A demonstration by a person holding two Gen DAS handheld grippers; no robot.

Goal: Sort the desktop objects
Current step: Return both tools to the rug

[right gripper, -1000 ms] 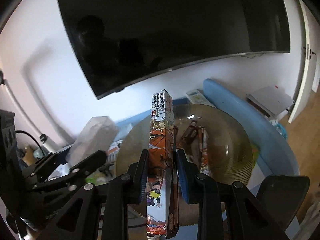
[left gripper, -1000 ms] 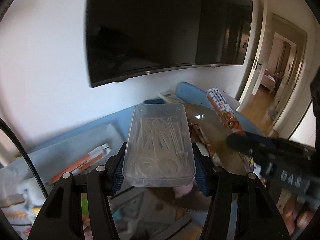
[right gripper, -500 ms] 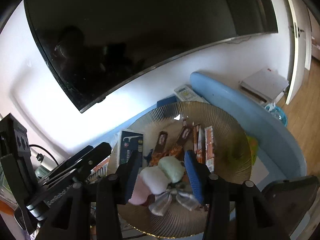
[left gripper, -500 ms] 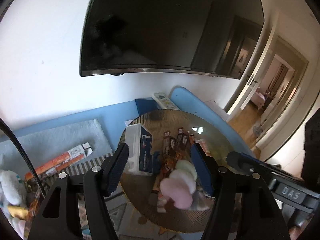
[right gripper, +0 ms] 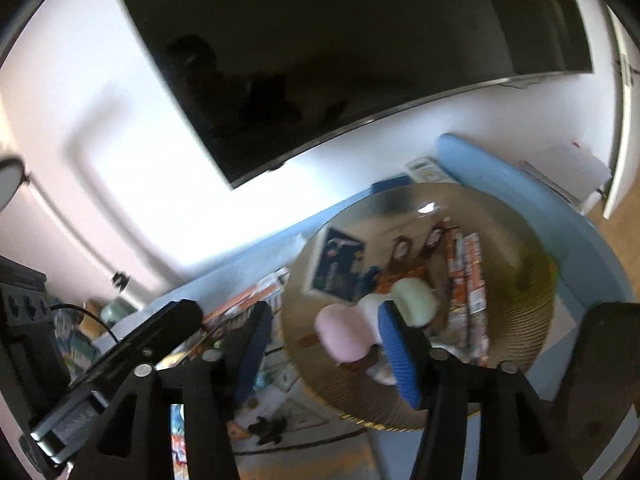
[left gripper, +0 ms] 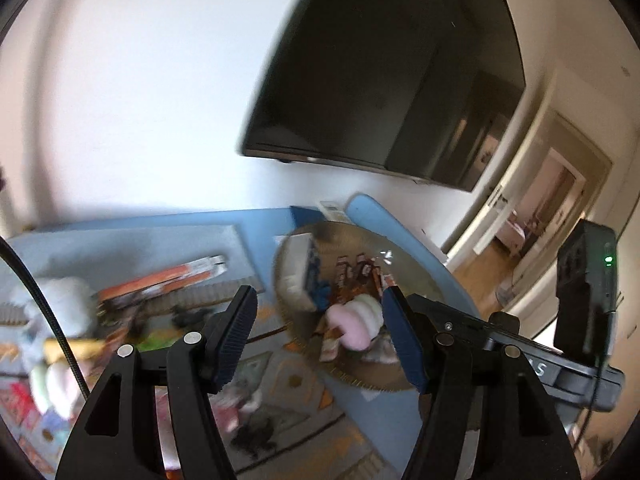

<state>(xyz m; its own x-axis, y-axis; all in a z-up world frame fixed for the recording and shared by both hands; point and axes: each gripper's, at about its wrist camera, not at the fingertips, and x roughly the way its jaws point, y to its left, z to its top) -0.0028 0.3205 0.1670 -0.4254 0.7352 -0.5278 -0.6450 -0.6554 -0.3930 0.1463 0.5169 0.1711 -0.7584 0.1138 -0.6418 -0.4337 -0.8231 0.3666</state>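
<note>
Both empty, left gripper [left gripper: 320, 336] wide, right gripper [right gripper: 324, 344] opening; orange carton [left gripper: 160, 280] mid-left looked light, stiff, graspable across long sides.

The left tongs [left gripper: 318, 336] are standing wide apart and empty; the right tongs [right gripper: 326, 354] are opening, gripping nothing.

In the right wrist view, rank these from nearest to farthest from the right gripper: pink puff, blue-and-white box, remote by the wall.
1. Pink puff, on the near part of the gold plate, just ahead of the opening, empty right gripper.
2. Blue-and-white box, farther back on the plate, left side.
3. Remote, beyond the plate, against the wall.
</note>
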